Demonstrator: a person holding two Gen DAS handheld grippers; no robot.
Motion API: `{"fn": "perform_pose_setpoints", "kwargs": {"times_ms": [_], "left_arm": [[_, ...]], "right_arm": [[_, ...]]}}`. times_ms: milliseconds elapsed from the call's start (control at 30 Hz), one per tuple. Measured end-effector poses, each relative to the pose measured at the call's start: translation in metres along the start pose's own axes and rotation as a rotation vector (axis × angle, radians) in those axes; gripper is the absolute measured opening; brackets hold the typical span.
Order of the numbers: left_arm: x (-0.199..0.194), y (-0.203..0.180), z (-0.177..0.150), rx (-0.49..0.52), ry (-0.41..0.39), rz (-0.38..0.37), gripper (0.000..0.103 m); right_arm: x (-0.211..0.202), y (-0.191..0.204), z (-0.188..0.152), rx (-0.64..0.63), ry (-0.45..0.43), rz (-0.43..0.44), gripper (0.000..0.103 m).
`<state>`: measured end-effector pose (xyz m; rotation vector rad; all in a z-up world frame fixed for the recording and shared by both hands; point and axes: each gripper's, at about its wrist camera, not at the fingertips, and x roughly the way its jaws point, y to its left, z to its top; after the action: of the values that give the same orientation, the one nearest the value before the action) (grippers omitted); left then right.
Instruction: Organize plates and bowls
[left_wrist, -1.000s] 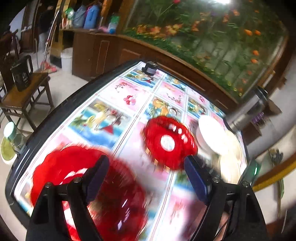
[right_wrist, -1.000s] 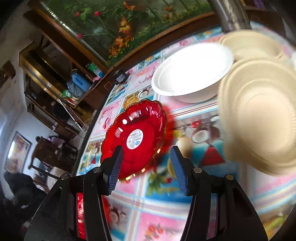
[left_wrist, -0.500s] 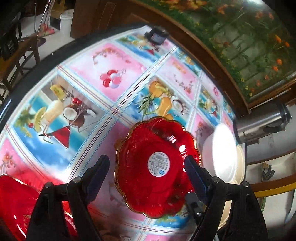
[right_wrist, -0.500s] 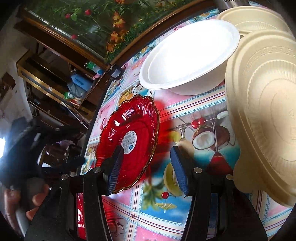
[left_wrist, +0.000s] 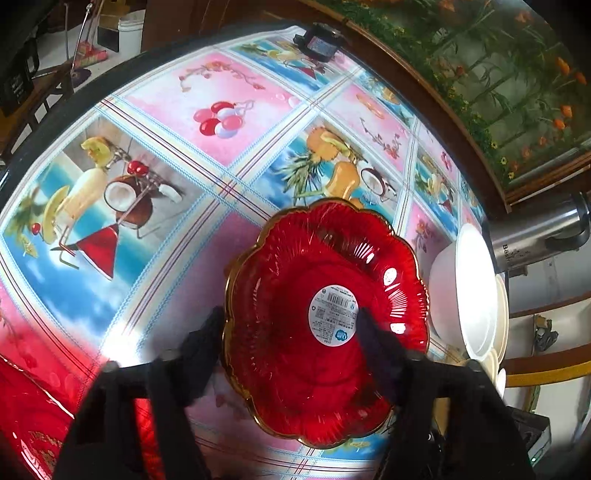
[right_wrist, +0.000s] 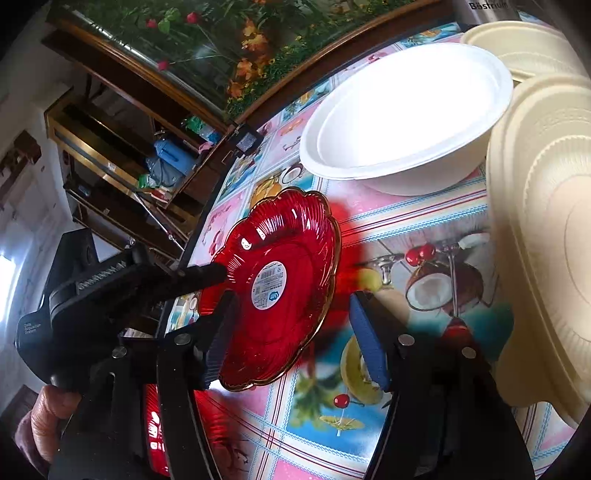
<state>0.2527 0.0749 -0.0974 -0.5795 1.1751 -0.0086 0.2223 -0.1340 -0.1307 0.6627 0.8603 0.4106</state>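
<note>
A red scalloped plate (left_wrist: 325, 325) with a gilt rim and a white barcode sticker (left_wrist: 334, 315) at its centre sits on the fruit-print tablecloth (left_wrist: 166, 206), low and just right of centre in the left wrist view. The left gripper (left_wrist: 291, 332) has its fingers apart and straddling the plate's rim at about 9 o'clock: one finger lies outside the rim, the other reaches over the dish close to the sticker; whether either touches the plate cannot be told. In the right wrist view the same gripper's black finger (right_wrist: 199, 277) comes in from 9 o'clock onto the plate's edge. The right gripper (right_wrist: 291, 345) hangs with its jaws wide apart and holds nothing, the plate's near edge partly between them and the left pad in front of it. A white bowl (right_wrist: 406, 114) stands on the cloth at 1 o'clock from the plate, near but apart. Cream plates (right_wrist: 546, 236) fill the right edge at 3 o'clock. Another red plate (left_wrist: 26, 417) shows at the lower left corner of the left wrist view.
</note>
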Motion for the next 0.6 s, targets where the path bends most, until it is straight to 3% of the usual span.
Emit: {"fn": "perform_pose_setpoints", "kwargs": {"times_ms": [167,233,400,600], "left_arm": [[-0.002,0.006,-0.001,-0.017,-0.007,0.005,0.037],[-0.002,0.006,-0.001,-0.016,-0.005,0.008,0.033],[-0.003,0.005,-0.006,0.014,-0.017,0.049,0.027],[-0.004,0.006,-0.014,0.015,-0.022,0.048,0.020]], "right_arm": [[-0.001,0.000,-0.001,-0.005,0.000,-0.001,0.062],[0.001,-0.001,-0.001,0.005,0.006,-0.001,0.053],[0.001,-0.008,0.000,0.034,0.009,-0.051,0.017],[-0.004,-0.010,0.001,0.046,-0.007,-0.070,0.016]]}}
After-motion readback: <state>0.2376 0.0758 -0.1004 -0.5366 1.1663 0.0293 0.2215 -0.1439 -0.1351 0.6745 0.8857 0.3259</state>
